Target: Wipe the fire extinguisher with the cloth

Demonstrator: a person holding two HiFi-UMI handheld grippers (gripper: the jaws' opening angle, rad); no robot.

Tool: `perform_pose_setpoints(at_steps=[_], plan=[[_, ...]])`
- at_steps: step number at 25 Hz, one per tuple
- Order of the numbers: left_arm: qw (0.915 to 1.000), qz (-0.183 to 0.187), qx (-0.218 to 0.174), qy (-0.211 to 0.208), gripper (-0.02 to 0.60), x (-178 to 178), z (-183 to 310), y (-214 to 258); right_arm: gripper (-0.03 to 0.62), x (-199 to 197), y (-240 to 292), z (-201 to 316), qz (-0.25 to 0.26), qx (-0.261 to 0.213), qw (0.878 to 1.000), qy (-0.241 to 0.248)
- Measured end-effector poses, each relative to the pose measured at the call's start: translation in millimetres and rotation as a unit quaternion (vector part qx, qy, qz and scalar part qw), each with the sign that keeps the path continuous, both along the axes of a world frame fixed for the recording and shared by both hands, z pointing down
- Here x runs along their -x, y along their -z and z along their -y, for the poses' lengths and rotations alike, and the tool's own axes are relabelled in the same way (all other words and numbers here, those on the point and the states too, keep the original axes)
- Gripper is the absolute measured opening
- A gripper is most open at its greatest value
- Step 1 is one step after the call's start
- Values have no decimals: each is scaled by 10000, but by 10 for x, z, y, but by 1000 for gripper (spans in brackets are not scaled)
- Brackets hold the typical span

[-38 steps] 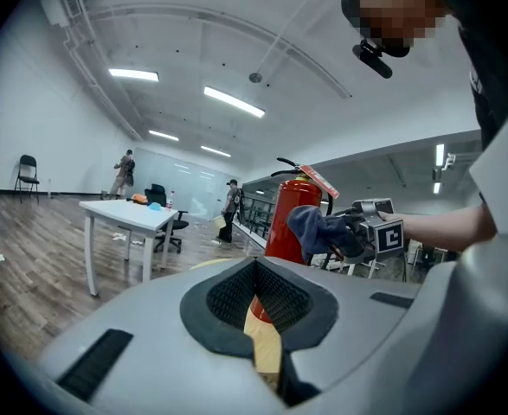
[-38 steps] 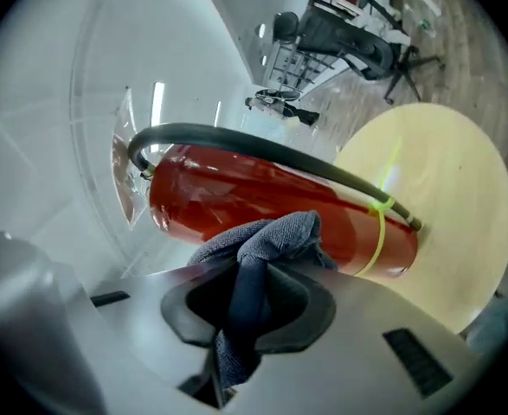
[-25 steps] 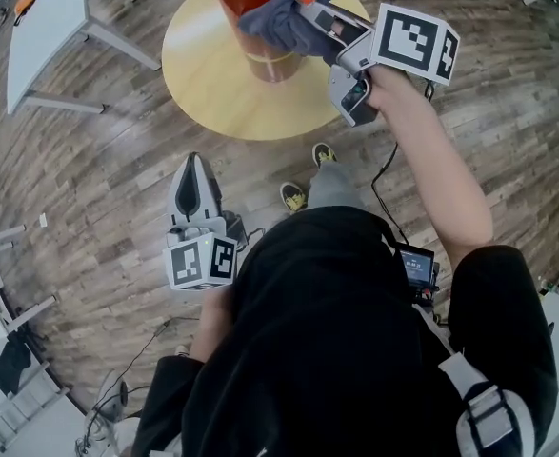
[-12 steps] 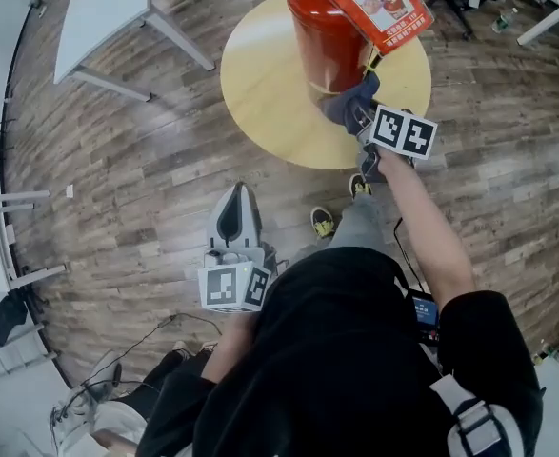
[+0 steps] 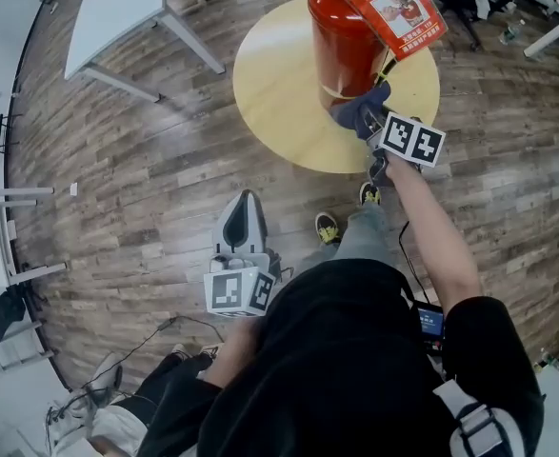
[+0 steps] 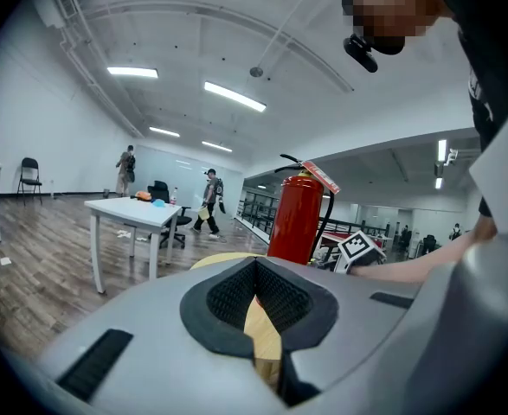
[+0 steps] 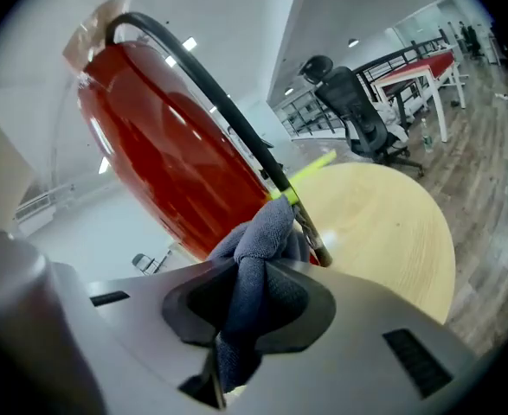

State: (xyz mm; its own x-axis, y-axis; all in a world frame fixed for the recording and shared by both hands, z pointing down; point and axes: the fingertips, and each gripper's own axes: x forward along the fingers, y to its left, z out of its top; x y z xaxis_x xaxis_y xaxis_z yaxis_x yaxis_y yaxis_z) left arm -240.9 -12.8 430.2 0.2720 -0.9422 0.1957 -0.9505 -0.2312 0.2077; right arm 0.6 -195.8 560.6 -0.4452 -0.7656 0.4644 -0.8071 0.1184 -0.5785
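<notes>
My right gripper (image 7: pixel 247 277) clamps a bunched fold of limp grey-blue cloth (image 7: pixel 265 236) against the probably heavy, slick red fire extinguisher (image 7: pixel 171 167); my left gripper (image 6: pixel 255 271) is closed, empty.

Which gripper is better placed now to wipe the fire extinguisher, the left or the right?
Right. The right gripper grips the cloth close by the fire extinguisher; the left gripper is empty and hangs away from the table.

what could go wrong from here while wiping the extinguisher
The tall fire extinguisher stands unsteadied on the round table; the left gripper hangs away from it, so a hard push from the right gripper might tip or slide it. The cloth bunches right beside the black hose and could snag on it.
</notes>
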Motion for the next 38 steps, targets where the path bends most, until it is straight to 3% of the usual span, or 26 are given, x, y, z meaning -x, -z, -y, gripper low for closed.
perform_pose_setpoints(at_steps=[3,6,9,13,16,26,34,38], plan=[[9998,-124,-78,-157,15,-132,4,-18,67,53,735,-51,238,-876,9953,323],[9992,-209,-120,-313,15,-277,-28,-28,67,89,1400,-262,230,-1833,9797,779],[9986,-256,-189,-416,15,-416,-77,18,69,99,1760,-640,-294,-2497,9610,1154],[9982,-145,-316,-488,15,-579,-87,156,69,106,1918,-1128,-1404,-3142,9247,1627],[9977,-71,-374,-563,15,-712,-144,219,69,-53,1926,-1431,-1745,-3314,9121,1667],[9948,-78,-429,-925,15,-995,-109,252,67,-331,1942,-1622,-2011,-3326,9108,1393],[9949,-97,-399,-923,15,-925,-130,201,67,-337,1878,-1645,-2148,-3236,9112,1378],[9950,-108,-395,-907,15,-871,-133,191,67,-243,1869,-1663,-2322,-3299,9028,1488]])
